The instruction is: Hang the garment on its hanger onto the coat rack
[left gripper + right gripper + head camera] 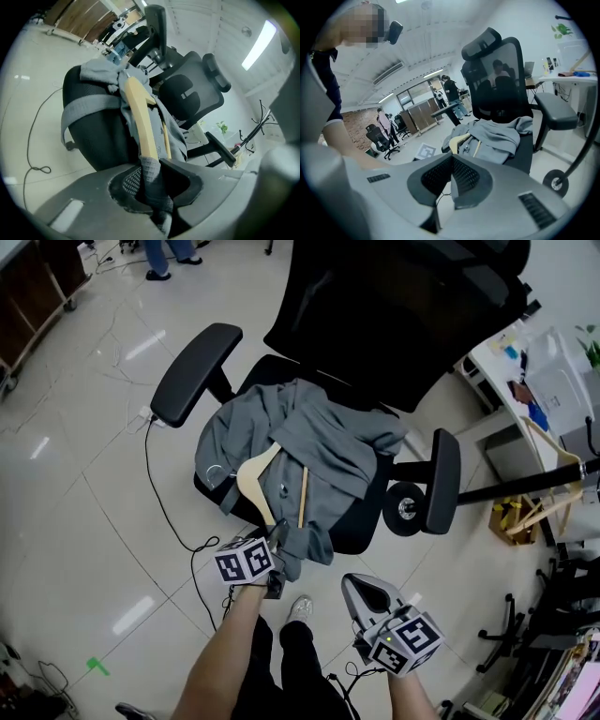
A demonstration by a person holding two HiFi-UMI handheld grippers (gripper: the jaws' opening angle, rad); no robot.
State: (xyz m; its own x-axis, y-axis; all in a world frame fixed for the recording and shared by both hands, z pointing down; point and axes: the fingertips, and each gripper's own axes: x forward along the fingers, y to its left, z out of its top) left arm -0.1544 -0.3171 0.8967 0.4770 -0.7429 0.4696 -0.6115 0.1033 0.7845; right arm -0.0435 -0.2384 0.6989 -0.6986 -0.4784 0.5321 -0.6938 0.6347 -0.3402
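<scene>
A grey garment (319, 442) lies crumpled on the seat of a black office chair (192, 371), with a wooden hanger (255, 479) lying in it. My left gripper (278, 538) is at the seat's near edge, shut on the hanger's near end through a fold of the grey cloth. In the left gripper view the cloth fills the gap at the left gripper (152, 180), and the hanger (140, 117) runs up and away from it. My right gripper (361, 592) hangs in front of the chair, shut and empty. The right gripper view shows the right gripper (451, 176) short of the garment (501, 138).
A black pole (525, 486) crosses right of the chair beside a wooden frame (548, 507); a thin black stand with hooks (262, 117) shows behind the chair. A white desk (534, 381) stands at the right. A cable (159, 493) trails on the tiled floor.
</scene>
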